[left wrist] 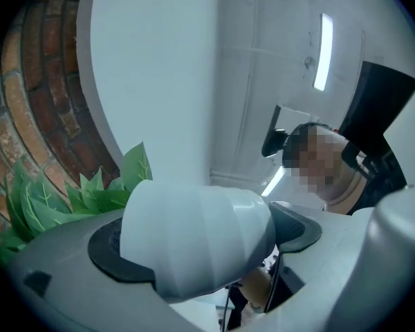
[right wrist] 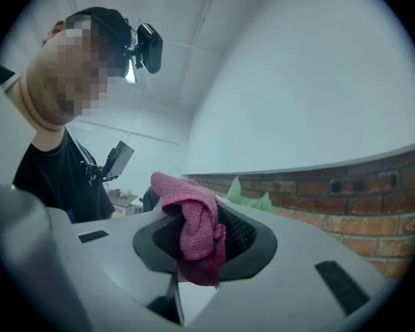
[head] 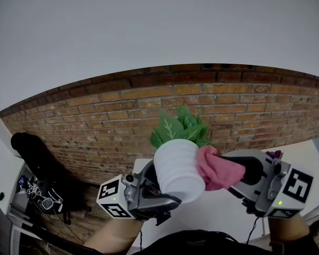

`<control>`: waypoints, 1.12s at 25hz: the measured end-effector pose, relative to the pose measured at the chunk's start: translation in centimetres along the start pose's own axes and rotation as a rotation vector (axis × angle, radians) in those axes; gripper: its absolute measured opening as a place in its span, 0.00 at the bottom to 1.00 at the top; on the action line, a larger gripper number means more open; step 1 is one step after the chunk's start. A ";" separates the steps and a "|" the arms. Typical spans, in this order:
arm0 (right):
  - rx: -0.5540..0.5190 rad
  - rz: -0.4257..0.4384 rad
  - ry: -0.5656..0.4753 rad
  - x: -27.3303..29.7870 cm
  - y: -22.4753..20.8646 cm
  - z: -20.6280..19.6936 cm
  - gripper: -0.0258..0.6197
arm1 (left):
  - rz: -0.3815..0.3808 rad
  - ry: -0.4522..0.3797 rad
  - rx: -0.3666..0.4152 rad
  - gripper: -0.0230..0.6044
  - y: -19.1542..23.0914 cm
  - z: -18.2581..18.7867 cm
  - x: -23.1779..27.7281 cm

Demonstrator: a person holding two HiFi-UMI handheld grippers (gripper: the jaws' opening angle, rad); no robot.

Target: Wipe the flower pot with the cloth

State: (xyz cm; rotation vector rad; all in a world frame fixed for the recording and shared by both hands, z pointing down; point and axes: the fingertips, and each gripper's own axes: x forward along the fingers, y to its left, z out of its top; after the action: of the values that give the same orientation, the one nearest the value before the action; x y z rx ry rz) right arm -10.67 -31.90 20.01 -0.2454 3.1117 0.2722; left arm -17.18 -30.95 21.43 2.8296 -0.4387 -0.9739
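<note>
A white ribbed flower pot (head: 177,169) with green leaves (head: 181,127) is held up in the air, tilted, base toward me. My left gripper (head: 155,191) is shut on its lower wall; in the left gripper view the pot (left wrist: 194,237) fills the space between the jaws. My right gripper (head: 239,175) is shut on a pink cloth (head: 215,168), which presses against the pot's right side. In the right gripper view the cloth (right wrist: 194,230) hangs bunched between the jaws, with leaf tips (right wrist: 252,198) behind it.
A red brick wall (head: 122,116) runs across behind the pot. A white table (head: 218,211) lies below the grippers. At the lower left stand a black chair (head: 34,153) and cluttered gear (head: 40,195). The person's head shows in both gripper views.
</note>
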 end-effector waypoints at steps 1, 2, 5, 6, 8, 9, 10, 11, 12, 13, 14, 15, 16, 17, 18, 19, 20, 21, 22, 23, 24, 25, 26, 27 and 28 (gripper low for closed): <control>-0.036 -0.010 -0.007 0.0 0.2 0.7 0.17 | 0.014 0.011 -0.010 0.89 0.3 -0.4 0.1; -0.080 -0.024 -0.005 0.1 0.4 1.1 0.17 | 0.027 0.018 -0.021 0.89 0.7 -0.8 0.2; -0.216 -0.072 0.029 0.2 0.9 1.6 0.17 | 0.066 0.039 -0.038 0.89 1.5 -1.4 0.4; -0.253 -0.082 0.040 0.2 1.1 1.6 0.17 | 0.084 0.049 -0.035 0.89 1.9 -1.6 0.5; -0.331 -0.085 0.069 0.6 2.0 1.3 0.17 | 0.128 0.069 -0.033 0.89 2.7 -1.9 0.3; -0.376 -0.084 0.093 0.9 2.5 0.8 0.17 | 0.150 0.071 -0.039 0.89 3.1 -2.0 0.2; -0.420 -0.085 0.125 1.2 2.8 0.2 0.17 | 0.170 0.066 -0.048 0.89 3.5 -2.0 0.0; -0.454 -0.084 0.159 1.5 3.1 -0.6 0.17 | 0.189 0.056 -0.061 0.89 4.0 -1.9 -0.2; -0.473 -0.077 0.189 1.8 3.5 -1.4 0.17 | 0.207 0.043 -0.074 0.89 4.4 -1.7 -0.5; -0.479 -0.061 0.211 2.1 3.9 -2.1 0.17 | 0.223 0.030 -0.085 0.89 4.7 -1.6 -0.7; -0.481 -0.039 0.225 2.4 4.5 -2.8 0.17 | 0.236 0.018 -0.094 0.89 5.0 -1.5 -0.9; -0.486 -0.020 0.231 2.6 5.0 -3.4 0.17 | 0.245 0.011 -0.099 0.88 5.2 -1.5 -1.0; -0.495 -0.004 0.233 2.8 5.4 -3.8 0.17 | 0.249 0.006 -0.100 0.88 5.3 -1.5 -1.2; -0.501 0.011 0.238 2.8 5.7 -4.1 0.17 | 0.250 0.003 -0.099 0.88 5.4 -1.4 -1.3; -0.495 0.028 0.248 2.7 5.8 -4.3 0.17 | 0.250 -0.002 -0.098 0.88 5.4 -1.4 -1.4; -0.480 0.048 0.258 2.5 5.9 -4.4 0.17 | 0.247 -0.009 -0.097 0.88 5.4 -1.3 -1.5; -0.464 0.067 0.266 2.2 6.0 -4.5 0.17 | 0.244 -0.018 -0.094 0.88 5.3 -1.0 -1.7; -0.448 0.083 0.272 2.0 6.1 -4.7 0.17 | 0.241 -0.030 -0.090 0.88 5.3 -0.7 -1.9; -0.421 0.094 0.274 1.7 6.0 -4.8 0.17 | 0.236 -0.046 -0.088 0.88 5.4 -0.3 -2.1; -0.370 0.091 0.262 1.4 5.6 -4.8 0.17 | 0.224 -0.066 -0.088 0.88 5.3 0.2 -2.4; -0.282 0.073 0.227 1.0 4.8 -4.6 0.17 | 0.203 -0.081 -0.084 0.88 5.0 0.6 -2.5; -0.166 0.048 0.169 0.7 3.8 -4.2 0.17 | 0.174 -0.084 -0.069 0.88 4.4 0.9 -2.4; -0.048 0.032 0.101 0.4 2.6 -3.7 0.17 | 0.140 -0.069 -0.038 0.88 3.5 0.9 -2.1; 0.053 0.031 0.034 0.2 1.4 -3.2 0.17 | 0.107 -0.039 0.005 0.88 2.6 0.7 -1.5; 0.132 0.037 -0.021 0.0 0.2 -2.9 0.17 | 0.079 -0.002 0.052 0.88 1.7 0.3 -1.0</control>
State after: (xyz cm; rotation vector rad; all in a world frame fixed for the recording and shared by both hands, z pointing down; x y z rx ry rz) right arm -10.72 -32.21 22.95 -0.1820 3.0993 0.0681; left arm -18.51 -32.30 22.12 2.8331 -0.5803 -0.9638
